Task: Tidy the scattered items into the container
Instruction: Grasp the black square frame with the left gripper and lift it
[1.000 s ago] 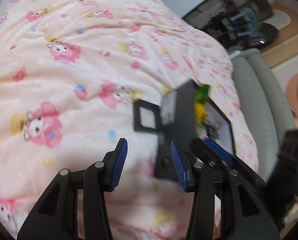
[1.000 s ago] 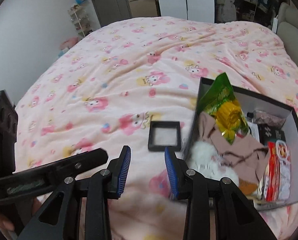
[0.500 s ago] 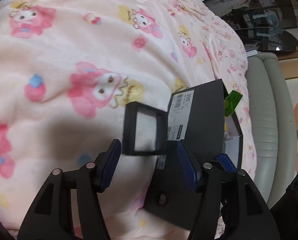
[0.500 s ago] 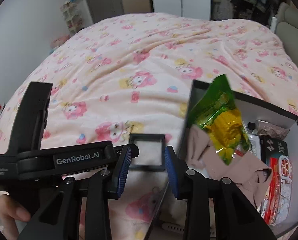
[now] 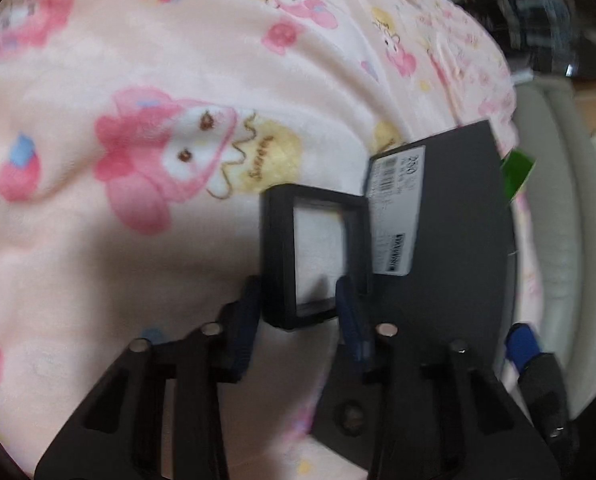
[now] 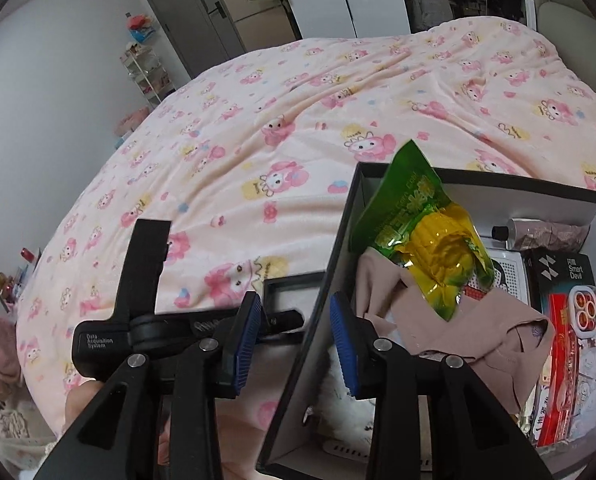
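Note:
A small black square frame box with a white inside lies on the pink blanket, against the outer wall of the black storage box. My left gripper is open, its fingers on either side of the frame's near edge. In the right wrist view the frame shows partly behind the left gripper. My right gripper is open and empty, straddling the storage box's left wall. The box holds a green and yellow snack bag, a beige cloth and several packages.
The pink cartoon-print blanket covers the whole bed. A grey padded headboard or sofa stands past the box. A door, wardrobe and shelf stand at the far wall. The left gripper's body lies just left of my right gripper.
My left gripper has moved forward and down until its fingers flank the frame box. My right gripper has moved forward over the storage box's left wall.

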A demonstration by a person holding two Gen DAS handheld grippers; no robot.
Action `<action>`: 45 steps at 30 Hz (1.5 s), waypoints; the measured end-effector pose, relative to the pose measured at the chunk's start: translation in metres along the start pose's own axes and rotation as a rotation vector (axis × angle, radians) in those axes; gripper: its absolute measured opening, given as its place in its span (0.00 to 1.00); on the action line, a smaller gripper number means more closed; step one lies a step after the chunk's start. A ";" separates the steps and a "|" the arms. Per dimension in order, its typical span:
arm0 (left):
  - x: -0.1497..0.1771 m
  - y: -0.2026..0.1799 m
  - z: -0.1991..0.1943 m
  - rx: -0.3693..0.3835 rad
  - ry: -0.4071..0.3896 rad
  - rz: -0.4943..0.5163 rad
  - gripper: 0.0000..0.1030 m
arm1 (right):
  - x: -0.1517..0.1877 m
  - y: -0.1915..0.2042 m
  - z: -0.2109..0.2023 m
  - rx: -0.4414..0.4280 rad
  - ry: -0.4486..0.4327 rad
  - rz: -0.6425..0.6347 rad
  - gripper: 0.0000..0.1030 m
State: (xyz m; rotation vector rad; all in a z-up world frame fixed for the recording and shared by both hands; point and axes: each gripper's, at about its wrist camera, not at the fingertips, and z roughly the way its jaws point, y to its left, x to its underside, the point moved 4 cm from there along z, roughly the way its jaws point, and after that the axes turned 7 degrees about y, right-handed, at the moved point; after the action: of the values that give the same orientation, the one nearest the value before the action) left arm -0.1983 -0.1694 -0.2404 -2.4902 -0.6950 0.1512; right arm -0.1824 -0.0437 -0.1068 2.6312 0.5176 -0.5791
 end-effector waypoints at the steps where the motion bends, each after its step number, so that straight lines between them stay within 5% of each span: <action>1: 0.002 -0.002 -0.002 -0.019 -0.008 0.014 0.24 | 0.002 -0.001 0.002 -0.003 0.008 0.002 0.31; 8: 0.029 -0.002 -0.046 -0.132 -0.134 0.075 0.18 | 0.012 0.006 -0.008 -0.020 0.005 0.000 0.31; 13: 0.044 0.027 -0.073 -0.122 -0.154 0.057 0.18 | 0.014 0.023 -0.015 -0.026 -0.001 -0.006 0.31; 19: 0.031 0.053 -0.065 0.122 -0.097 -0.088 0.20 | 0.014 0.025 -0.014 -0.014 -0.006 0.035 0.31; 26: 0.029 0.067 -0.077 -0.096 -0.197 -0.158 0.36 | 0.018 0.051 -0.004 -0.057 0.044 -0.021 0.32; 29: 0.031 0.083 -0.090 -0.083 -0.246 -0.223 0.36 | 0.018 0.074 0.017 -0.080 0.085 -0.056 0.37; 33: 0.029 0.098 -0.088 -0.034 -0.228 -0.286 0.36 | 0.013 0.074 0.068 -0.006 0.195 0.002 0.37; 41: 0.018 0.113 -0.077 0.000 -0.219 -0.375 0.35 | 0.009 0.070 0.112 0.146 0.219 -0.022 0.47; 45: 0.018 0.114 -0.074 0.024 -0.205 -0.383 0.35 | 0.026 0.063 0.144 0.087 0.343 0.004 0.49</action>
State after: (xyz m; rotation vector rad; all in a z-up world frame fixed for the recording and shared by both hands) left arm -0.1139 -0.2773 -0.2378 -2.2882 -1.2313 0.2712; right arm -0.1785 -0.1552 -0.2204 2.8288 0.5979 -0.1478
